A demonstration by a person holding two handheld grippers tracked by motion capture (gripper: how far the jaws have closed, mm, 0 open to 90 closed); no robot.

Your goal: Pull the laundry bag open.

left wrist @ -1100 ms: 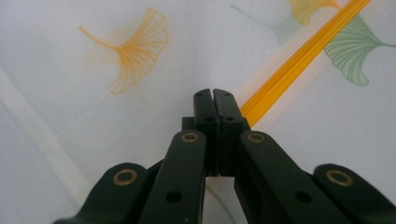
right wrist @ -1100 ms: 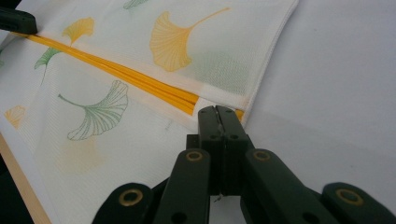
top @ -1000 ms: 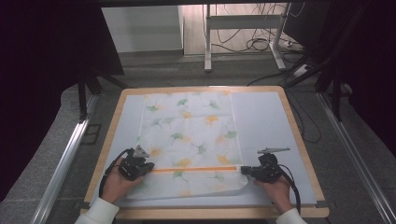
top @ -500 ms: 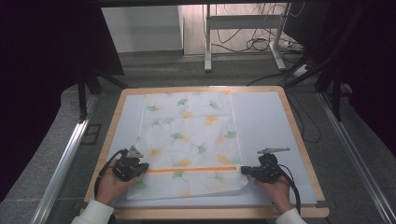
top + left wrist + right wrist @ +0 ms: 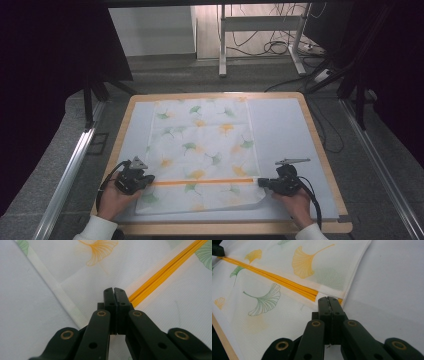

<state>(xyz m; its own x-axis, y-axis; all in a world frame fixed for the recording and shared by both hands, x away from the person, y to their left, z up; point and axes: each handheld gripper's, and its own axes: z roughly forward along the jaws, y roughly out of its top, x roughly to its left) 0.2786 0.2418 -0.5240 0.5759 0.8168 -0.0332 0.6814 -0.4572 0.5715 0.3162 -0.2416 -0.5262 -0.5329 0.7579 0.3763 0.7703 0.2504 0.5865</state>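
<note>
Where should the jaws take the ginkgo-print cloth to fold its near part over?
Probably at the two ends of the orange stripe, on the cloth's side edges. The left gripper and right gripper sit there, each coming in level from its own side. The cloth lies flat, so only its thin edges offer a pinch.

A wood-rimmed table carries a pale mat, with a leaf-printed cloth spread flat on it.

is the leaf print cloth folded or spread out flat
Mostly spread flat. The cloth lies open on the table; its near right corner looks turned.
</note>
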